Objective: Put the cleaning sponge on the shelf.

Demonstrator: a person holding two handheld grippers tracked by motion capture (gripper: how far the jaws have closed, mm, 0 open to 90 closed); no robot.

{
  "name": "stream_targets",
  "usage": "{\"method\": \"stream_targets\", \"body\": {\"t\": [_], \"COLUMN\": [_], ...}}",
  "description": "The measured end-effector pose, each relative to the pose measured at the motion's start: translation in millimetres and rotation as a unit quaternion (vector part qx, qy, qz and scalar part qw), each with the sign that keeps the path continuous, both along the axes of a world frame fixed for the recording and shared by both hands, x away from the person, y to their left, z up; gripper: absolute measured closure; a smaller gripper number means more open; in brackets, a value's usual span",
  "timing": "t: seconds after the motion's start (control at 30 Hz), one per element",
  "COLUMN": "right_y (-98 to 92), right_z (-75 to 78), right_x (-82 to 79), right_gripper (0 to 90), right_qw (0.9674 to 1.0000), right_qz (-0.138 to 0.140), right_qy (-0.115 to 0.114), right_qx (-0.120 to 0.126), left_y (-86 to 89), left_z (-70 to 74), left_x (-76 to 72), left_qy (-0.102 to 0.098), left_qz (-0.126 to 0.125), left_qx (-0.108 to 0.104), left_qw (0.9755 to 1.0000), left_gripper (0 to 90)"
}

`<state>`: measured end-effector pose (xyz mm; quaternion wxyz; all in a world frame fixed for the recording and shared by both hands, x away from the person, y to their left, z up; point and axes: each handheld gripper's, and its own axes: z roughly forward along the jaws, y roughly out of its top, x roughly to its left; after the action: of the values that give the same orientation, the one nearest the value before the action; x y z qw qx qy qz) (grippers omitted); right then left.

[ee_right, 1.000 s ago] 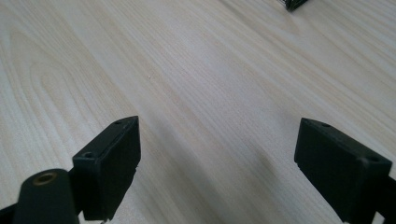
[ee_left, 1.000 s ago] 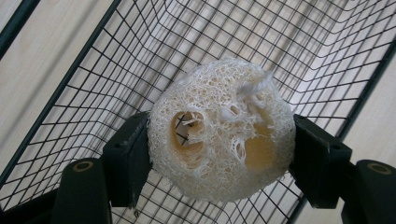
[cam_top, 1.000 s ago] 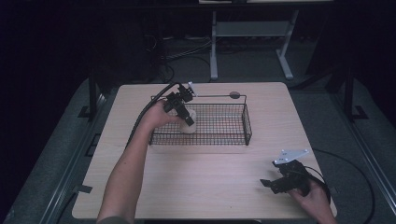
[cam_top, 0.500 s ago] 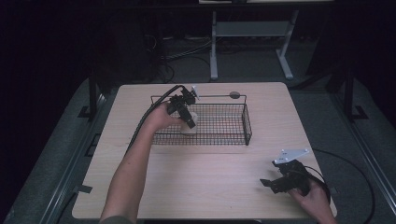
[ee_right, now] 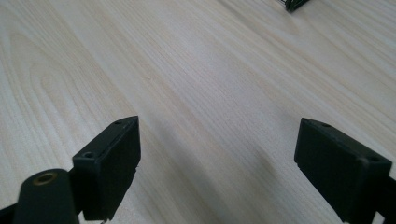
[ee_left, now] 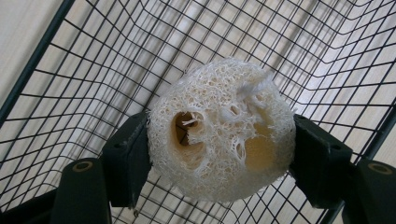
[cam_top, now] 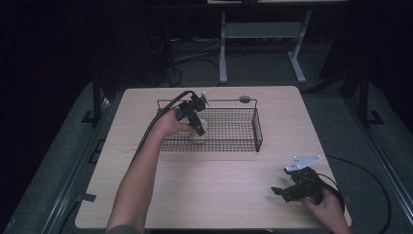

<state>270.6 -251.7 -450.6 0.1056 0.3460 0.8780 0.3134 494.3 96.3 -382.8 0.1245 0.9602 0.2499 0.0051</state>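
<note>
While the left gripper [ee_left: 219,154] stays clamped on the loofah sponge [ee_left: 222,128] inside the wire basket's [cam_top: 243,141] left end, barely shifted since before, the right gripper [cam_top: 285,187] rests wide apart near-right on the pale wooden table [cam_top: 219,195]; dark room beyond.

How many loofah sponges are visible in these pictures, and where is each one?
1. The loofah sponge is gripped between the jaws of the left gripper, inside the wire basket, near its left end. The gripper and hand could hide another there.

Dim, grainy overhead view with dark surroundings (close-ups brighter, sharp, softly shadowed).
</note>
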Motion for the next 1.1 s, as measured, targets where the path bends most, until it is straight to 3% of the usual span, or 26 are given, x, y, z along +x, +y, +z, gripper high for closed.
{"method": "stream_targets", "body": {"t": [1.1], "right_y": [2.3], "right_z": [0.3], "right_x": [0.3], "right_gripper": [14.1], "right_qw": [1.0], "right_qz": [0.003], "right_qy": [0.002], "right_qx": [-0.002], "left_y": [3.7], "left_z": [10.6], "left_x": [-4.3], "left_qy": [-0.002], "left_qz": [-0.003], "left_qx": [-0.009], "left_qw": [1.0], "left_gripper": [22.3]}}
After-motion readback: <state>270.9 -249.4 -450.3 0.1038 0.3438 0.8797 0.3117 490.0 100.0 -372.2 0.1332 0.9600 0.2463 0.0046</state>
